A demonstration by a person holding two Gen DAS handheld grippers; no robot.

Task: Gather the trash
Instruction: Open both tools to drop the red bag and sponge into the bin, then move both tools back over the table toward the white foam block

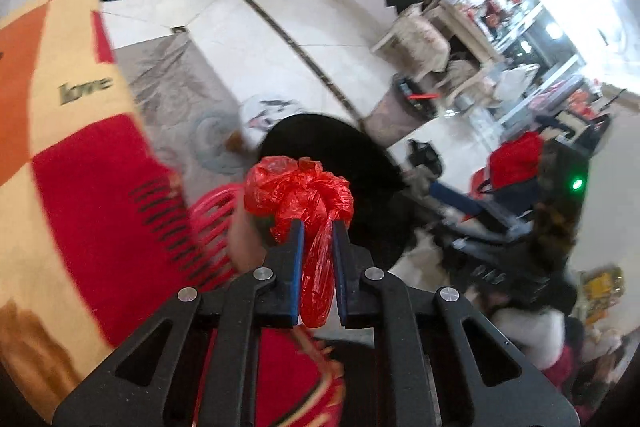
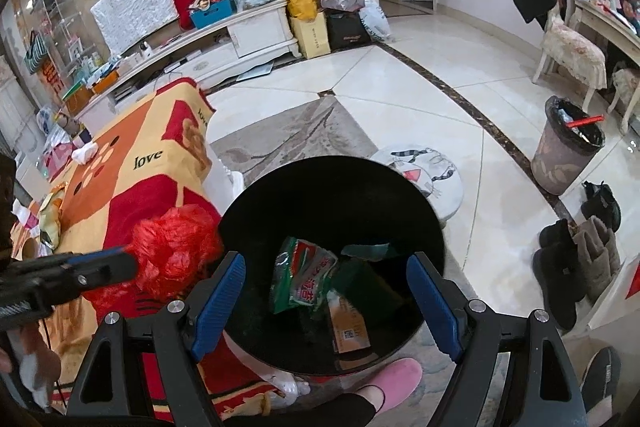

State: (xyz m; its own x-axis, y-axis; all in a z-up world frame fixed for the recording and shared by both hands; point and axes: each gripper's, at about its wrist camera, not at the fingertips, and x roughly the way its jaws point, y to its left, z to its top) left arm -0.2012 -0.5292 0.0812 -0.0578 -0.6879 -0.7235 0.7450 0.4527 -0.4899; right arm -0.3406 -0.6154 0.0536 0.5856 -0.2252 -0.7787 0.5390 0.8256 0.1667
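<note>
Left gripper (image 1: pixel 317 227): blue-padded fingers (image 1: pixel 297 259) pinched nearly closed on a crumpled red plastic bag (image 1: pixel 298 193). Most of the bag bunches up just past the fingertips; a twisted tail runs back between the pads. From the right wrist view the same bag (image 2: pixel 176 251) hangs over the edge of the counter, just left of the bin rim, with the left gripper (image 2: pixel 120 263) coming in from the left.

Counter is covered by an orange-red-cream blanket (image 2: pixel 132 187) printed "love"; it sits left of and behind both sets of fingers.

Right gripper (image 2: pixel 324 303): fingers (image 2: pixel 224 291) spread wide, nothing between them. It hangs directly over the black trash bin (image 2: pixel 280 195), mouth of the bin framed between the two pads.

Inside the bin, between the right fingers: a green-and-red snack wrapper (image 2: pixel 304 275), a brown carton piece (image 2: pixel 348 327) just beside it, dark green scrap behind.

Below the right fingers, a pink slipper (image 2: pixel 392 379) on the floor by the bin. Far right, well apart: a grey waste basket (image 2: pixel 564 159) and dark boots (image 2: pixel 560 267).
</note>
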